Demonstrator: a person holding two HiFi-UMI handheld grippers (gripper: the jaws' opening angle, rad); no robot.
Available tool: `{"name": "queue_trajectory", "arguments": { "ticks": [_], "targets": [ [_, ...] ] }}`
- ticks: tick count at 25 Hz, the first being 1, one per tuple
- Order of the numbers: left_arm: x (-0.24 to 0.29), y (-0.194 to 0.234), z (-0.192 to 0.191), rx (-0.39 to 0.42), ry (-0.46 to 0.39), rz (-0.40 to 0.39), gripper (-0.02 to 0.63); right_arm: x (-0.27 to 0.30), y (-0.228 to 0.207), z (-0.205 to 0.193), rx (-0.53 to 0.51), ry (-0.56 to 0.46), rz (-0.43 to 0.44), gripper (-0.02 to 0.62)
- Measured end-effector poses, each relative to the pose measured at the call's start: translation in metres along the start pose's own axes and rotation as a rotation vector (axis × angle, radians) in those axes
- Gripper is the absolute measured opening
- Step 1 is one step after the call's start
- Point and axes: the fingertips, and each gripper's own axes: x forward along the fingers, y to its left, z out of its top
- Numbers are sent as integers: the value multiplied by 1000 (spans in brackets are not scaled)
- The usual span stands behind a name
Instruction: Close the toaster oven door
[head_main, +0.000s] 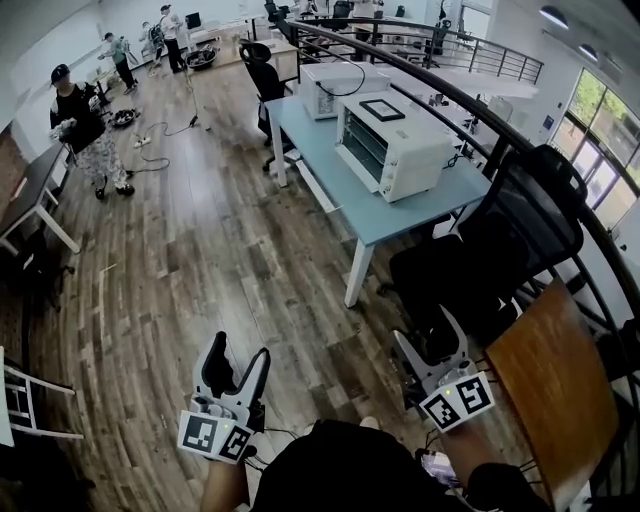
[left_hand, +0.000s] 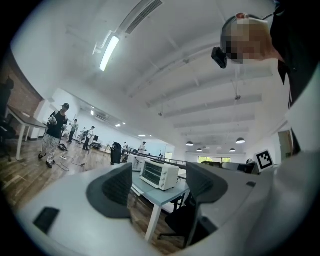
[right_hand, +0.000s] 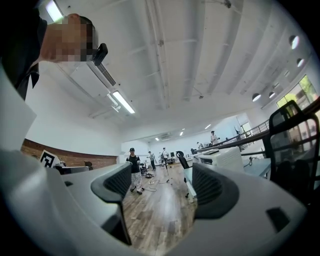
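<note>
A white toaster oven (head_main: 390, 148) stands on a light blue table (head_main: 400, 215), well ahead of me and to the right. Its glass door faces left and looks upright against the body. In the left gripper view the toaster oven (left_hand: 159, 174) shows far off between the jaws. My left gripper (head_main: 238, 352) hangs low over the wooden floor with its jaws wide apart and nothing between them. My right gripper (head_main: 427, 335) is also open and empty, near a black chair. Both the left gripper (left_hand: 157, 182) and the right gripper (right_hand: 162, 185) are far from the oven.
A black office chair (head_main: 520, 230) stands between me and the table. A brown wooden board (head_main: 555, 390) is at my right, by a dark railing (head_main: 480, 120). A second white appliance (head_main: 330, 88) sits further back on the table. People (head_main: 85, 125) stand at the far left.
</note>
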Motion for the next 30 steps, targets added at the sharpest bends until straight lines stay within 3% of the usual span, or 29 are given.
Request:
{"name": "queue_trajectory", "arguments": {
  "ticks": [7, 11, 16, 30],
  "targets": [
    [-7, 32, 4, -37, 9, -40, 328, 13, 29, -1, 16, -7, -31, 362],
    [2, 41, 6, -55, -2, -48, 287, 28, 21, -8, 26, 8, -42, 353],
    [28, 57, 4, -44, 1, -40, 287, 59, 8, -14, 22, 8, -24, 348],
    [176, 69, 15, 2, -76, 37, 287, 174, -109, 6, 14, -13, 75, 307]
  ]
}}
